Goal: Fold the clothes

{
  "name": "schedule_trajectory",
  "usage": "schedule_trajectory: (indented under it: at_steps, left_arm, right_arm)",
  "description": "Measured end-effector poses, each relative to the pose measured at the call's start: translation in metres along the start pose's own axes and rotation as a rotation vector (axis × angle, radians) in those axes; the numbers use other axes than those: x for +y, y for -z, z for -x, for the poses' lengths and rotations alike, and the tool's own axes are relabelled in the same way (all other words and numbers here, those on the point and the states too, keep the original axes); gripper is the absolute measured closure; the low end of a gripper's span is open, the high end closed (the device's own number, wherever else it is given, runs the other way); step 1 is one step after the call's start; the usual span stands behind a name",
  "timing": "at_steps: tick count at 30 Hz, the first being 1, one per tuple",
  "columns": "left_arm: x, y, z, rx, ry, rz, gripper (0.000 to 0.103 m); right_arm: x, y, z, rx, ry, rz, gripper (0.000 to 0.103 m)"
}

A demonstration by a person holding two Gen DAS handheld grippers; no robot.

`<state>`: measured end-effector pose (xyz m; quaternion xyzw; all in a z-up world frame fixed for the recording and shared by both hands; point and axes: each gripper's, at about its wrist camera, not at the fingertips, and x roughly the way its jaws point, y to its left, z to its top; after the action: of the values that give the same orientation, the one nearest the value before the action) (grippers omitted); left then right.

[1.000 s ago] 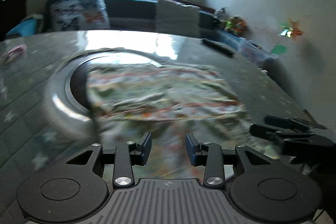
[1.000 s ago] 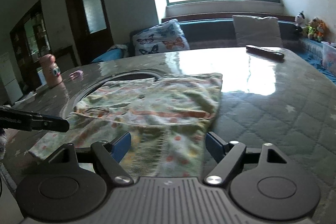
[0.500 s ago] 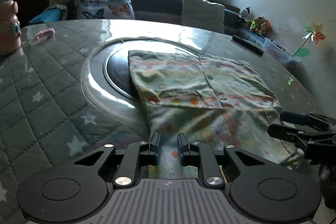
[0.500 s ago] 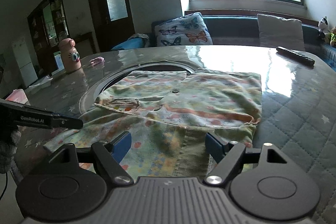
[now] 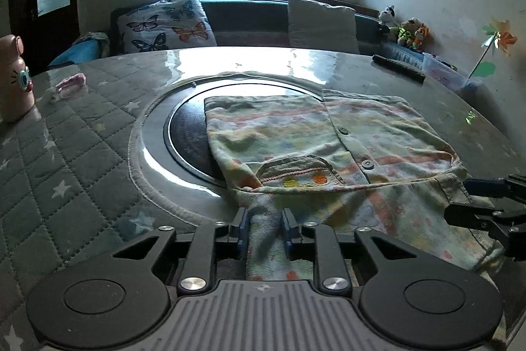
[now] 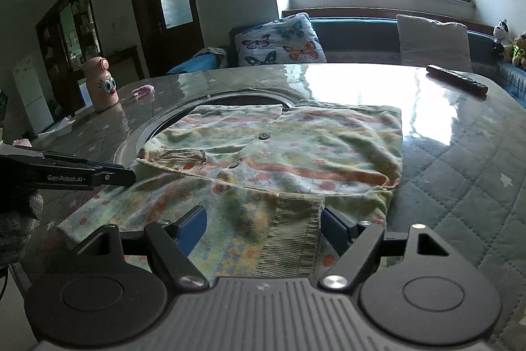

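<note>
A small patterned child's shirt (image 5: 328,140) with buttons lies flat on the quilted table, partly over a round glass inset (image 5: 184,134). Its near part is folded over, with sleeves reaching toward me. My left gripper (image 5: 264,227) is shut on a bunched strip of the shirt's near left sleeve. My right gripper (image 6: 263,219) is open, its jaws wide on either side of the ribbed cuff (image 6: 292,236) of the near right sleeve. The right gripper shows at the right edge of the left wrist view (image 5: 486,203). The left gripper shows at the left of the right wrist view (image 6: 128,173).
A pink character bottle (image 6: 100,84) and a small pink item (image 6: 143,90) stand at the table's far left. A black remote (image 6: 457,80) lies at the far right. A sofa with cushions (image 6: 282,41) runs behind the table. The table's near edge is just below the grippers.
My left gripper has closed from open onto the sleeve fabric. Both grippers have moved in closer to the shirt's near edge. The right gripper has stayed open.
</note>
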<state>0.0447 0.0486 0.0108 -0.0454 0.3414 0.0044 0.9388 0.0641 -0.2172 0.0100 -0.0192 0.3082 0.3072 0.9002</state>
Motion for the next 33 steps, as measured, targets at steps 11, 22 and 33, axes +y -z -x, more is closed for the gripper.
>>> schedule_trajectory:
  at_steps: [11, 22, 33]
  left_arm:
    - [0.020, 0.005, 0.005, -0.014, 0.005, 0.092, 0.100]
    - [0.005, -0.012, 0.014, -0.044, 0.038, 0.037, 0.096]
    - [-0.006, -0.012, -0.016, -0.002, 0.018, -0.037, 0.095]
  right_arm:
    - [-0.001, 0.003, -0.006, 0.028, 0.005, -0.002, 0.025]
    - [0.000, -0.011, 0.002, -0.017, -0.021, 0.002, 0.048]
    - [0.001, -0.007, -0.016, 0.029, -0.009, 0.037, 0.066]
